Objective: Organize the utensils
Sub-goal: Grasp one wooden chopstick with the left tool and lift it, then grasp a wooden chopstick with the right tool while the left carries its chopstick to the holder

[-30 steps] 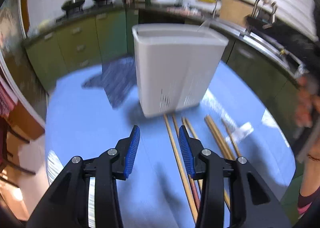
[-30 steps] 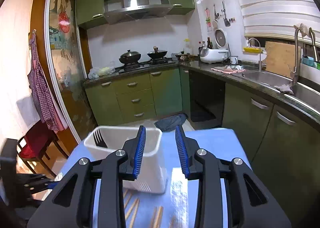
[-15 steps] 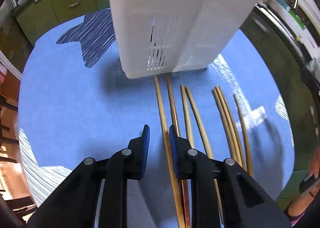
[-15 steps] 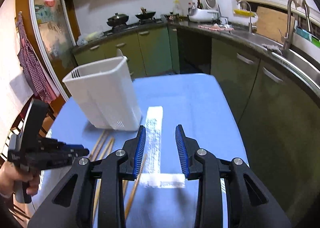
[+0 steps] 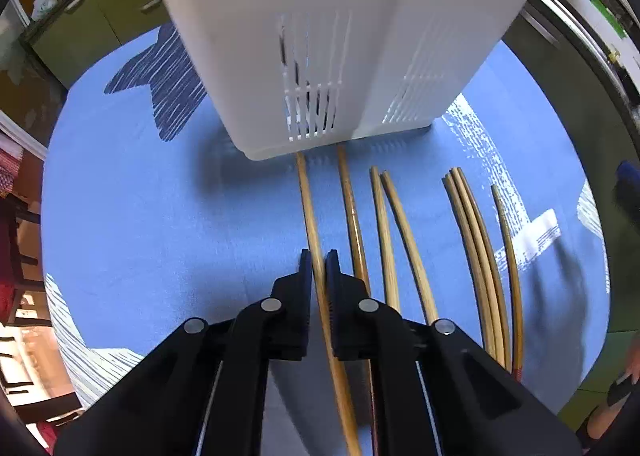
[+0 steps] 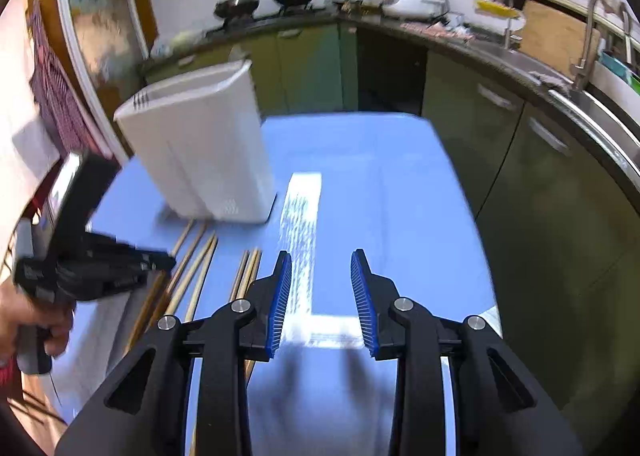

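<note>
Black, blue-padded left tongs are clamped on the leftmost pale bamboo chopstick, which lies flat on the blue cloth-covered counter with its far tip against the foot of the tall white slotted plastic utensil holder. Gripping mid-shaft probably keeps the stick balanced for lifting into the holder. To the right, the remaining bamboo chopsticks lie roughly parallel, in singles and small bundles, all near the holder. Right tongs hover apart over a white stripe on the cloth, nothing between them, likely waiting for a stick of their own. Against a second ago: left tongs were wide and higher; they have just been closing onto the stick. Right tongs have just been opening slightly and now look lower.
</note>
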